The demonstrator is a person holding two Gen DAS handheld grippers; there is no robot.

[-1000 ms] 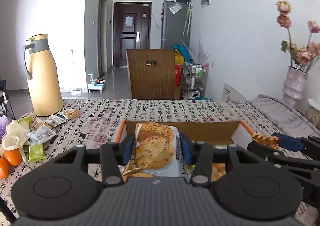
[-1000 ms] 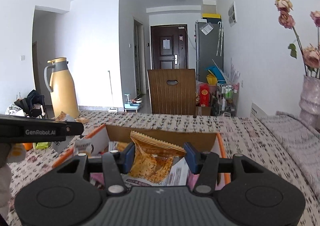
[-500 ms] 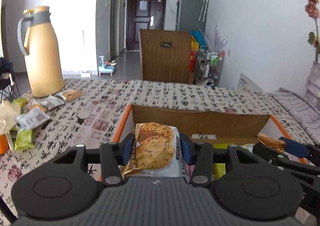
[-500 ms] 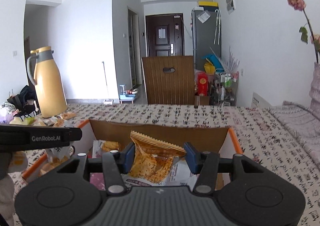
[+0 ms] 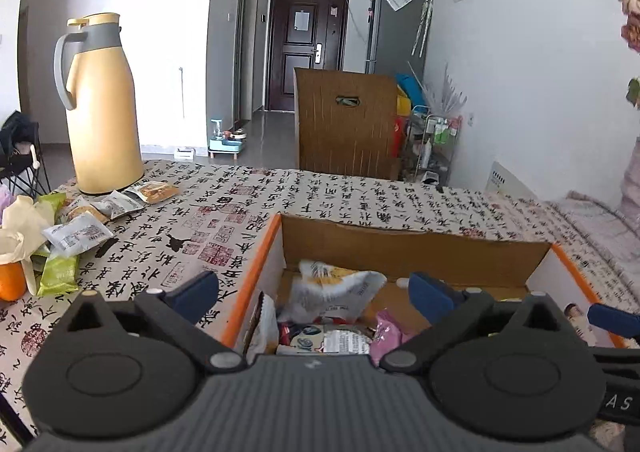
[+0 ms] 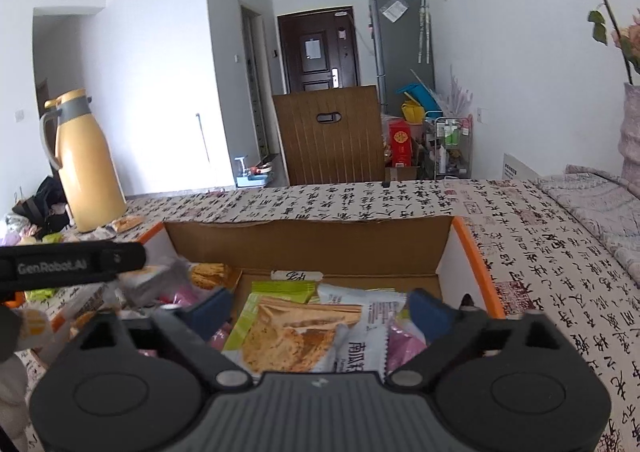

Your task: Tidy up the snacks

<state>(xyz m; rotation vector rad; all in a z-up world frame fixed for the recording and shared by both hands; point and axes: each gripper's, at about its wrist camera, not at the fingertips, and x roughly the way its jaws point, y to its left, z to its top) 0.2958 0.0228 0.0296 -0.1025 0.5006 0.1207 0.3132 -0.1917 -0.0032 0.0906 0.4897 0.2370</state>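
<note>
An orange-edged cardboard box (image 5: 412, 248) sits on the printed tablecloth and holds several snack packets. My left gripper (image 5: 316, 294) is open and empty over the box's left end, above a white packet (image 5: 340, 288). My right gripper (image 6: 320, 308) is open and empty over the box (image 6: 308, 240), above an orange cracker packet (image 6: 296, 336) that lies on the pile. The left gripper's body (image 6: 72, 262) shows at the left of the right wrist view. Loose snack packets (image 5: 80, 232) lie on the table at the left.
A tall yellow thermos jug (image 5: 100, 104) stands at the table's far left, with oranges (image 5: 10, 286) and a white bag near it. A vase of pink flowers (image 6: 632, 124) stands at the right. A wooden chair back (image 5: 346, 120) is behind the table.
Both grippers have opened and let go of their snack packets, which now lie in the box. Both grippers have tilted down over the box.
</note>
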